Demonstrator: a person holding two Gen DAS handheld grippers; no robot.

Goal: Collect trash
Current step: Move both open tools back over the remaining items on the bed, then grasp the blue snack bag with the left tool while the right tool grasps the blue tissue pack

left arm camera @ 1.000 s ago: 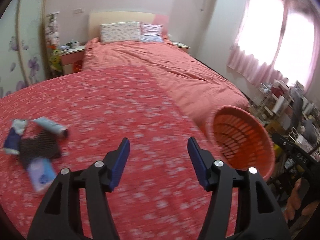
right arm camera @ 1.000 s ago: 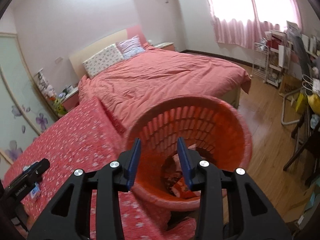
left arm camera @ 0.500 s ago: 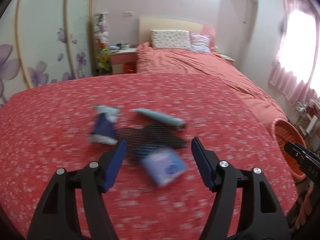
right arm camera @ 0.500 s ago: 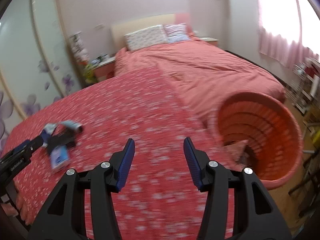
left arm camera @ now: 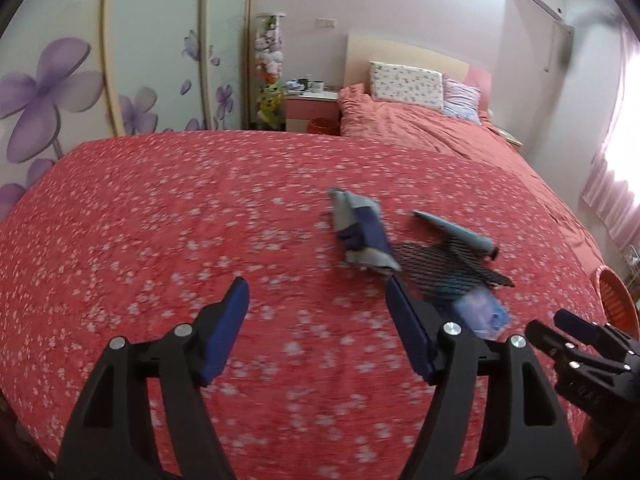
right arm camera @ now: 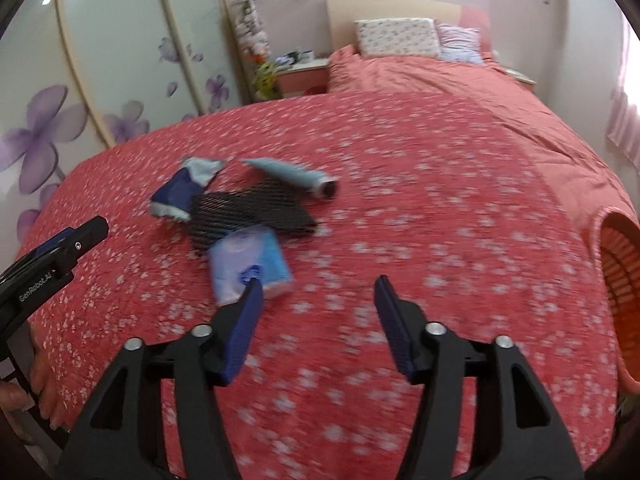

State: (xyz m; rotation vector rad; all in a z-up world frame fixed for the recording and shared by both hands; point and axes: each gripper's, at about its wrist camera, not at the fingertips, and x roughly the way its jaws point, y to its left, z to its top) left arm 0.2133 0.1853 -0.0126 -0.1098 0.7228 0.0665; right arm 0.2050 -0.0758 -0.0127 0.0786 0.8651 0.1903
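On the red floral bedspread (right arm camera: 400, 208) the trash lay in one overlapping heap: from the left, a crumpled blue-grey wrapper (right arm camera: 182, 192), black mesh netting (right arm camera: 248, 212), a pale tube (right arm camera: 292, 176) and a blue tissue pack (right arm camera: 250, 266). The orange basket (right arm camera: 620, 280) sat far right. The left gripper (left arm camera: 316, 312) and right gripper (right arm camera: 318, 308) were both opening, with nothing between their jaws. The risk was snagging – the netting would likely drag its neighbours along.

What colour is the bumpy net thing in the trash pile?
Black. The net shows best in the right wrist view.
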